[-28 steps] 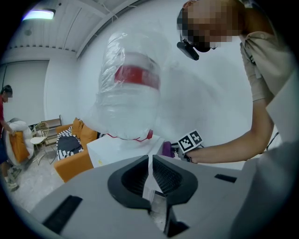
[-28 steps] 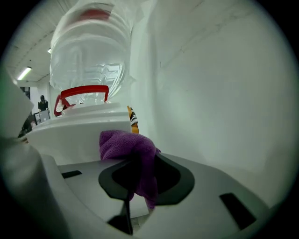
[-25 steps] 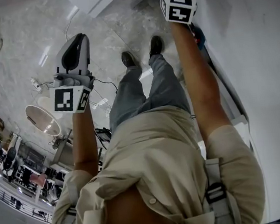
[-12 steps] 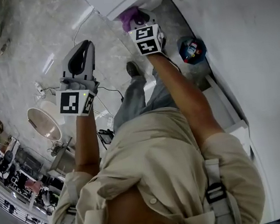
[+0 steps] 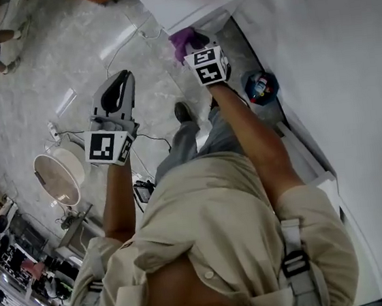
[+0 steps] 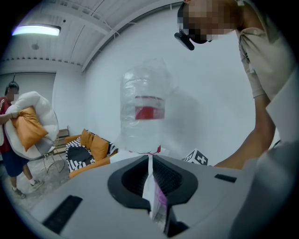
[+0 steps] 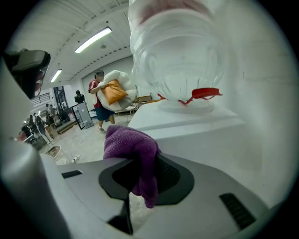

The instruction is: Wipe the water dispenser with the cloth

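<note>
The white water dispenser (image 5: 191,1) stands at the top of the head view, with its clear upturned bottle (image 7: 180,51) looming in the right gripper view. My right gripper (image 5: 191,44) is shut on the purple cloth (image 7: 133,149), which bunches out of the jaws beside the dispenser's white top (image 7: 187,123). The cloth (image 5: 181,40) lies at the dispenser's front edge. My left gripper (image 5: 122,81) hangs apart to the left, shut with nothing in it. In its own view the left gripper (image 6: 150,161) points at the bottle (image 6: 145,112).
A blue bin (image 5: 260,85) with small items sits on the floor by the white wall. A round white fan (image 5: 60,174) and cables lie on the marble floor at left. A person carrying pillows (image 7: 106,91) stands in the room behind. An orange sofa (image 6: 91,147) is at left.
My right gripper with the cloth has come down from the top edge of the head view to the dispenser's front edge. The left gripper has barely shifted.
</note>
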`<state>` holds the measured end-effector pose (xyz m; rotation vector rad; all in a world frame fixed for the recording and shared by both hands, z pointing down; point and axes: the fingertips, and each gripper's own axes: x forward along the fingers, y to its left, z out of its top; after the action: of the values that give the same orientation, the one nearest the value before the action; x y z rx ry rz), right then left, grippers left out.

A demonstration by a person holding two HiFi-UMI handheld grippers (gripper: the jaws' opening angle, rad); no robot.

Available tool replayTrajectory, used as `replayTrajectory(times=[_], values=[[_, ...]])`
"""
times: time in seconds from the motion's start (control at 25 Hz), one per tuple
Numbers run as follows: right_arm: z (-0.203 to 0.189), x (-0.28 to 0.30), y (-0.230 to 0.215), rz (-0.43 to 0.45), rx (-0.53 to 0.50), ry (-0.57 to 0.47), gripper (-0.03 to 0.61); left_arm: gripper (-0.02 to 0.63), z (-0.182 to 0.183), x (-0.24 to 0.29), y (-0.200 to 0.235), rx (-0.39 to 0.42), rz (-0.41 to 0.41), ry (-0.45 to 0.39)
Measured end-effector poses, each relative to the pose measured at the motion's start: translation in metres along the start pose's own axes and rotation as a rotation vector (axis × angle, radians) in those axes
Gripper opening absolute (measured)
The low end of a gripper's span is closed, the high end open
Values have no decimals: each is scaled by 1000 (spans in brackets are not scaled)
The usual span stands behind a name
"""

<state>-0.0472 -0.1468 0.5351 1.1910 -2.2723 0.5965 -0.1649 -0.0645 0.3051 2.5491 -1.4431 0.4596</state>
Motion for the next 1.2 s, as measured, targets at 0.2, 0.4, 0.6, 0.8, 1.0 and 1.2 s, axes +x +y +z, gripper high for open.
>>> replayTrajectory(times=[0.2, 0.4, 0.6, 0.8, 1.0, 1.2], values=[[21, -29, 5, -22, -15, -34, 81, 43, 8, -29, 13, -5, 15, -39], [42, -77, 6, -56, -40, -92, 81, 43, 13, -60, 23, -4, 17, -76], [81, -141, 9, -68, -49, -168, 81, 43, 24, -79, 26, -7, 11, -121], [126, -214, 25, -73, -44, -282, 81, 43, 35, -108, 26, -5, -1, -156], [173, -276, 48, -68, -69, -410, 81, 43, 42, -130, 23, -1, -39, -177], [216, -324, 83, -53, -173, -518, 77, 43, 54, -148, 18, 21, -83, -192]])
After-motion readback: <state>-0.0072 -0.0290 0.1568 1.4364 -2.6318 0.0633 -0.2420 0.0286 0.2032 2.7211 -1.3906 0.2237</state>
